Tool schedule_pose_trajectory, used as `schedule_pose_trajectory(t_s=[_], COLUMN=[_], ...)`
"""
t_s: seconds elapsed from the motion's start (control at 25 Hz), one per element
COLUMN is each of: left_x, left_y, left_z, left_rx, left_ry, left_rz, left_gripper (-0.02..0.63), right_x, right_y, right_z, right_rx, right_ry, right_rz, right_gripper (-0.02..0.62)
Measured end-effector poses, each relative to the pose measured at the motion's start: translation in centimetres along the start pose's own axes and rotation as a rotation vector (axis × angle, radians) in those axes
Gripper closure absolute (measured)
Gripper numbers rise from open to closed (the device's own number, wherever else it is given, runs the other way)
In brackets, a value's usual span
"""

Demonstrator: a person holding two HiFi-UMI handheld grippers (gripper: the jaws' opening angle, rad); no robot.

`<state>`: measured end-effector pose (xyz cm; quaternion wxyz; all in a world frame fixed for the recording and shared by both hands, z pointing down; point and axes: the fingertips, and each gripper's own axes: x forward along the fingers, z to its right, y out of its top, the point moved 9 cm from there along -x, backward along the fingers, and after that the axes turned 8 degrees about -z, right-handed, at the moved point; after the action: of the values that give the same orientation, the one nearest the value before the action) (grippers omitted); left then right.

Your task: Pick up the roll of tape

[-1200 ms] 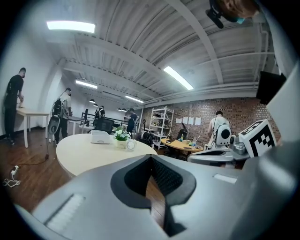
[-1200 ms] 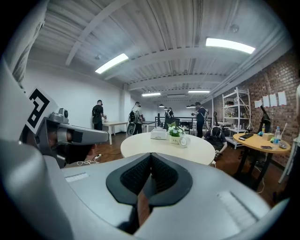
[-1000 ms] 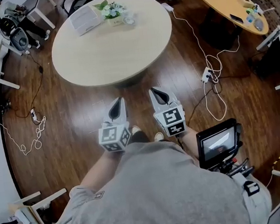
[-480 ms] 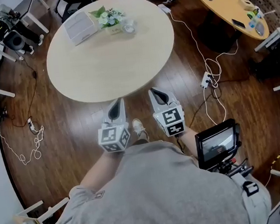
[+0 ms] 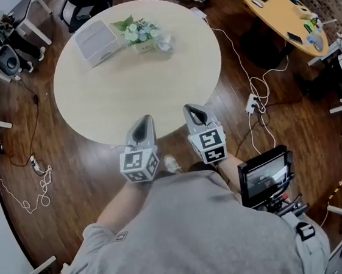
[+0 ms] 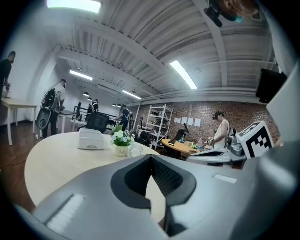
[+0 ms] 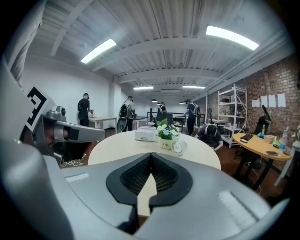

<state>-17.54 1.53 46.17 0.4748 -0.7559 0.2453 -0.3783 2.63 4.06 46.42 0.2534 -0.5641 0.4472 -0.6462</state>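
Both claws are closed and hold nothing: the left gripper and the right gripper have their jaws together at the tips, at the near edge of the round table. Only the head view shows the dark plank floor with thin white cables on it. Only the gripper views show the brick wall, the metal shelves and people standing far behind. The roll of tape, a clear ring, stands on its edge at the far side of the pale, smooth table top, just beside a small white pot that holds white flowers. To the pot's left lies a low white box; what is inside I cannot tell.
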Motion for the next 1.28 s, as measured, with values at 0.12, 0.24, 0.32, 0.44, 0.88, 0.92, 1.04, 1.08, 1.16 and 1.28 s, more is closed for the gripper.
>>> schedule_pose_trajectory(t_s=[0.12, 0.24, 0.32, 0.44, 0.88, 0.92, 1.04, 1.08, 1.16, 1.28], left_x=[1.3, 2.2, 3.0, 4.2, 11.2, 12.1, 14.4, 15.2, 16.5, 18.3], left_y=[0.5, 1.0, 1.3, 1.6, 3.6, 3.9, 4.6, 4.7, 4.9, 5.2], left_z=[-1.4, -2.2, -2.5, -2.9, -2.6, -2.6, -2.7, -2.6, -2.5, -2.2], left_rx=[-0.006, -0.011, -0.010, -0.016, -0.031, -0.031, -0.034, -0.036, -0.040, -0.048], left_ry=[-0.011, -0.016, -0.020, -0.020, 0.052, 0.063, 0.102, 0.117, 0.145, 0.183], left_rz=[-0.002, -0.006, -0.006, -0.008, -0.029, -0.030, -0.042, -0.047, -0.057, -0.071], left_gripper=[0.604, 0.604, 0.604, 0.604, 0.604, 0.604, 0.604, 0.604, 0.604, 0.604], right_x=[1.8, 2.6, 3.2, 4.3, 9.7, 10.4, 12.7, 13.3, 14.6, 16.5], right_y=[0.7, 1.4, 1.7, 2.0, 3.7, 4.0, 4.3, 4.3, 4.6, 4.8], right_z=[0.2, 0.3, 0.8, 1.5, 8.2, 9.0, 11.3, 12.0, 13.3, 15.3], right_rx=[-0.011, -0.004, -0.001, 0.000, -0.014, -0.014, -0.020, -0.022, -0.026, -0.037], right_ry=[-0.016, -0.016, -0.023, -0.025, 0.045, 0.054, 0.088, 0.102, 0.132, 0.171], right_rz=[-0.007, -0.023, -0.025, -0.029, -0.042, -0.045, -0.053, -0.057, -0.068, -0.081], right_gripper=[0.583, 0.583, 0.583, 0.583, 0.583, 0.583, 0.583, 0.583, 0.583, 0.583])
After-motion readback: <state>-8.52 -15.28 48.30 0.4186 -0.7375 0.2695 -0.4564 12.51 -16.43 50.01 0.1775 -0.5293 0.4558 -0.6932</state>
